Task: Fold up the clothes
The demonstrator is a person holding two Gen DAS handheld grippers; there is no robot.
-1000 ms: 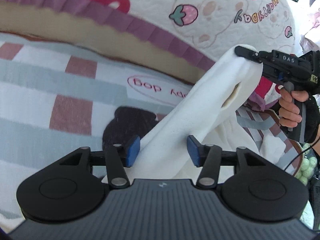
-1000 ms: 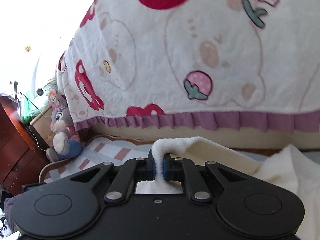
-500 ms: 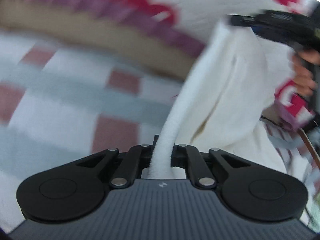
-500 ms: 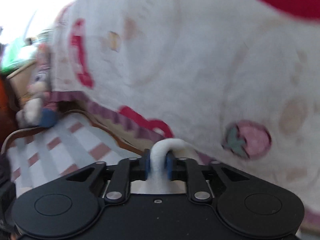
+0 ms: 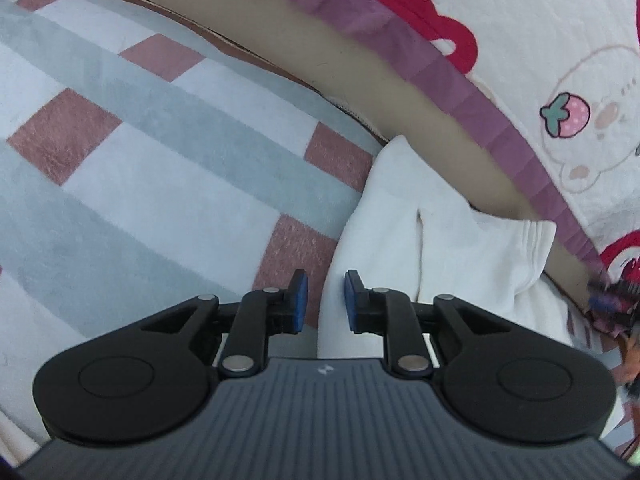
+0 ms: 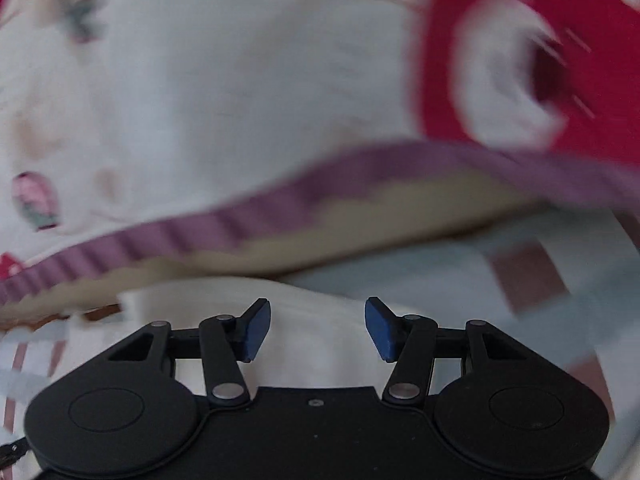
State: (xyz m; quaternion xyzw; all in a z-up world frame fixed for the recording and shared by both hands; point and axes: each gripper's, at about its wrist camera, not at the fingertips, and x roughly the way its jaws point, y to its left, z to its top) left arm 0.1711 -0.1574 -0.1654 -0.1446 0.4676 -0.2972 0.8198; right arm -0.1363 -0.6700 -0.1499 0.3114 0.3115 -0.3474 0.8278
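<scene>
A white garment (image 5: 432,240) lies on the checked bed sheet (image 5: 160,168), its ribbed cuff (image 5: 532,248) pointing toward the quilt. My left gripper (image 5: 322,300) stands open over it, a fold of the white cloth running between the blue pads (image 5: 299,300) without being pinched. In the blurred right wrist view the same white garment (image 6: 316,320) lies flat under my right gripper (image 6: 316,330), which is open wide with nothing held. The right gripper's tip (image 5: 612,298) shows at the right edge of the left wrist view.
A white quilt (image 5: 540,40) with red shapes, strawberries and a purple frill (image 5: 440,68) hangs over a beige mattress side (image 5: 360,80) just beyond the garment. The sheet has grey stripes and pink squares to the left.
Both grippers were shut on the garment, holding it up; now both are open and the garment lies flat on the sheet. The right view is swinging.
</scene>
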